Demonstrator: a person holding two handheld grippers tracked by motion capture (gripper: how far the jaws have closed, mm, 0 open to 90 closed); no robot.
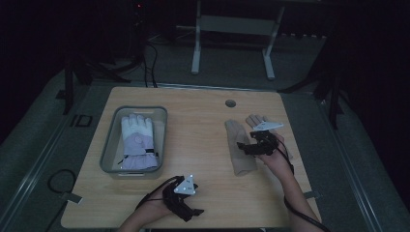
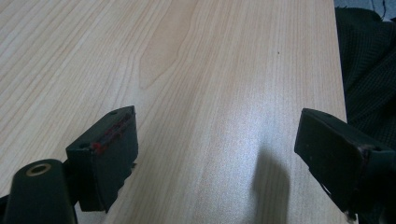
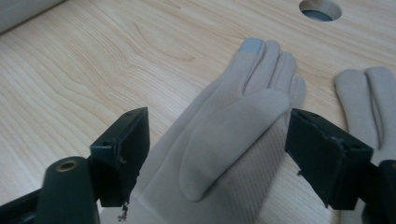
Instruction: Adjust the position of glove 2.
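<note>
We look down on a pale wooden tabletop (image 1: pixel 203 125) in a dim room. Our right tool (image 1: pixel 247 145) hangs over a beige glove (image 1: pixel 238 145) that lies flat on the right half of the tabletop, fingers pointing away from us. In the right gripper view the jaws stand wide apart on either side of the glove, around its thumb and palm, and the pads are not pressing on it. A second beige glove (image 3: pixel 369 100) lies just beside the first, to its right. Near the far edge is a round cable hole (image 1: pixel 230 103). Our left tool (image 1: pixel 192 212) sits near the front edge, jaws open over bare wood with nothing between them. On the left half stands a grey bin (image 1: pixel 109 145) holding a white and lilac glove (image 1: pixel 138 142).
</note>
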